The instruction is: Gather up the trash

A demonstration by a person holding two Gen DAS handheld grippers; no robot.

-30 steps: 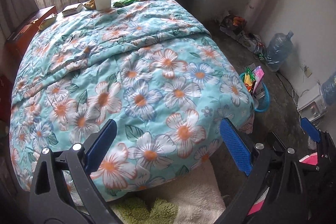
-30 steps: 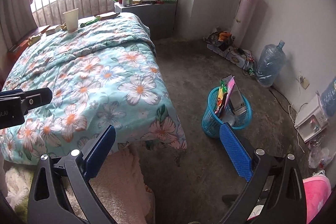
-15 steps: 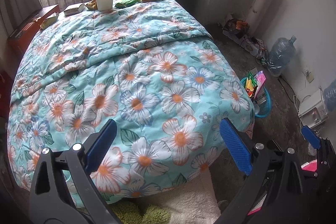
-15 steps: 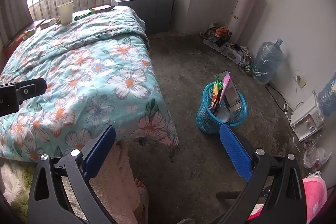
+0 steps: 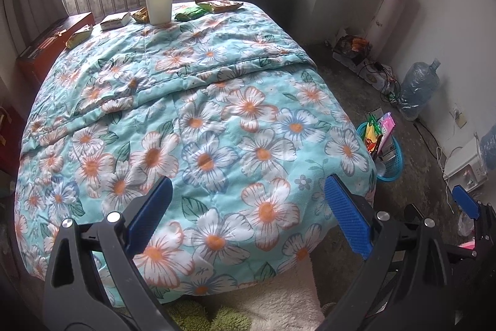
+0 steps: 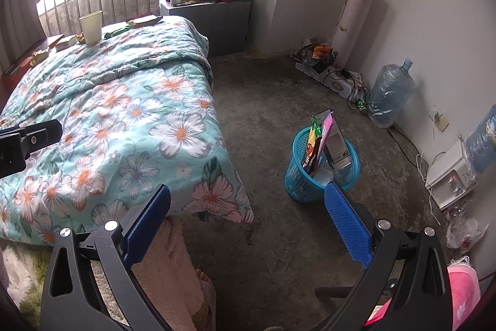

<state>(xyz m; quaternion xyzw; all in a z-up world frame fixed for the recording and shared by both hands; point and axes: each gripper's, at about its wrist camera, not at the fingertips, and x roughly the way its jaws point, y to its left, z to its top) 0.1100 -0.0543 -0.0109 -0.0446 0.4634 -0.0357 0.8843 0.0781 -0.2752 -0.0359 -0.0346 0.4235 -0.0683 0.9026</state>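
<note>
The left gripper (image 5: 248,213) hangs over the foot of the bed's flowered turquoise quilt (image 5: 198,120), blue fingers (image 5: 148,214) spread apart and empty. Far beyond them, at the bed's head, lie yellow snack wrappers (image 5: 79,36), a white paper cup (image 5: 158,5) and a green wrapper (image 5: 189,14). The right gripper (image 6: 248,216) is likewise apart and empty; the blue mesh waste basket (image 6: 299,176) with packaging stands on the floor just beyond its right finger.

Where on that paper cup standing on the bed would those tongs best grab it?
Probably by the side wall, just below the rim. The paper cup stands upright with its mouth open upward, so level tongs coming in from the foot of the bed could close on its two sides. Snack wrappers lie close on both sides, so a higher grip looks safer. Squeeze lightly; thin paper probably buckles.
</note>
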